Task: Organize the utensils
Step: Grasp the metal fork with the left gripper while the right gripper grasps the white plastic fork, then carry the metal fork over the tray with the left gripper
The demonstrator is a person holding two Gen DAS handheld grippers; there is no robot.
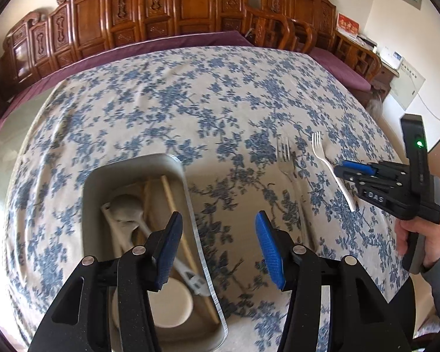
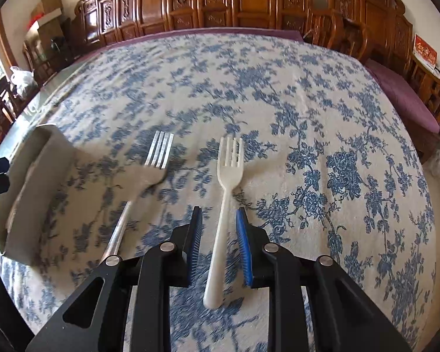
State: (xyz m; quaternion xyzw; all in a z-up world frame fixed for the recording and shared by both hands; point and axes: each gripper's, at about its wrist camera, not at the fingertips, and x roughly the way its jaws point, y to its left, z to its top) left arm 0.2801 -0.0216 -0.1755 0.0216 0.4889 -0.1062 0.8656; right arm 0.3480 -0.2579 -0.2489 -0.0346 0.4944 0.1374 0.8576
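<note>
A grey tray (image 1: 138, 164) holds a grey spoon (image 1: 126, 208), wooden chopsticks (image 1: 173, 202), a white ladle-like spoon and a metal tool. My left gripper (image 1: 218, 223) is open and empty, its jaws straddling the tray's right rim. A metal fork (image 1: 284, 158) and a white plastic fork (image 1: 322, 152) lie on the cloth to the right. In the right wrist view the white fork (image 2: 230, 158) points away, and its handle runs between the pads of my right gripper (image 2: 219, 215). That gripper is open, with a gap on each side of the handle. The metal fork (image 2: 158, 152) lies to its left.
The table wears a blue-flowered cloth (image 2: 308, 117). The tray (image 2: 29, 176) stands at the left of the right wrist view. Carved wooden chairs (image 1: 176, 8) line the far side. A hand (image 1: 425, 234) holds the right gripper (image 1: 340, 168) at the table's right edge.
</note>
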